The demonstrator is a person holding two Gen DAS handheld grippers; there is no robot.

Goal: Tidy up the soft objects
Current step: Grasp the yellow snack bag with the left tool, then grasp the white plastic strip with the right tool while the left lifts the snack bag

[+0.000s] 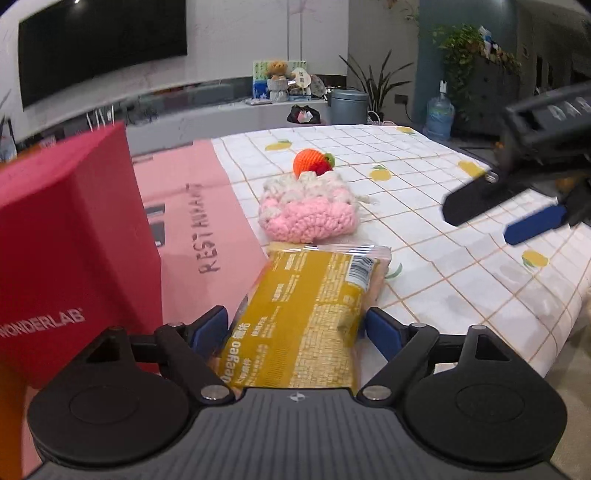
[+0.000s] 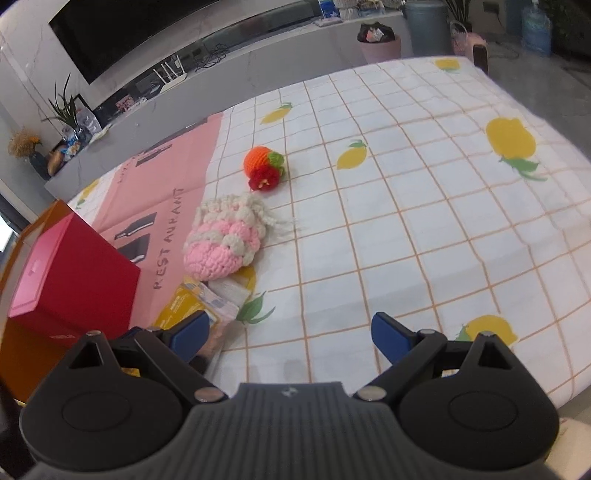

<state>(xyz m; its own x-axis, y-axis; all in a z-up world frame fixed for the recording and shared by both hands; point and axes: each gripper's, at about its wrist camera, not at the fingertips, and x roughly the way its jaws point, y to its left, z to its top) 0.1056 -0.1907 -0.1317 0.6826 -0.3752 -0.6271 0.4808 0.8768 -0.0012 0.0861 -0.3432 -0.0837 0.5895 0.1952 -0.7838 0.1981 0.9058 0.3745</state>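
White cloth with an orange grid and printed lemons [image 2: 406, 206] covers the table, and a pink printed mat [image 1: 192, 221] lies over its left part. Left gripper [image 1: 295, 325] has its blue pads [image 1: 210, 325] spread wide on either side of a yellow snack packet [image 1: 306, 314] — the packet lies lengthwise between them, and I cannot tell whether the pads touch its sides. Its clear far end rests on the cloth, just beside the mat's edge. Right gripper [image 2: 291, 336] hangs over bare cloth at the near edge with its fingers equally wide and nothing between them; from the left camera it shows at the far right [image 1: 509, 210], tilted down. Just beyond the packet sits a pink and cream crocheted pouch [image 2: 221, 243], its loose cords trailing to the right. Farther still, a little apart from the pouch, lies an orange crocheted fruit [image 2: 264, 166] with a green top and a red flower. On the near left stands a red box [image 2: 74, 280], close beside the left gripper. Behind the table — a dark screen [image 2: 129, 29] on the wall, a grey ledge with clutter, potted plants and a grey bin [image 1: 349, 105].
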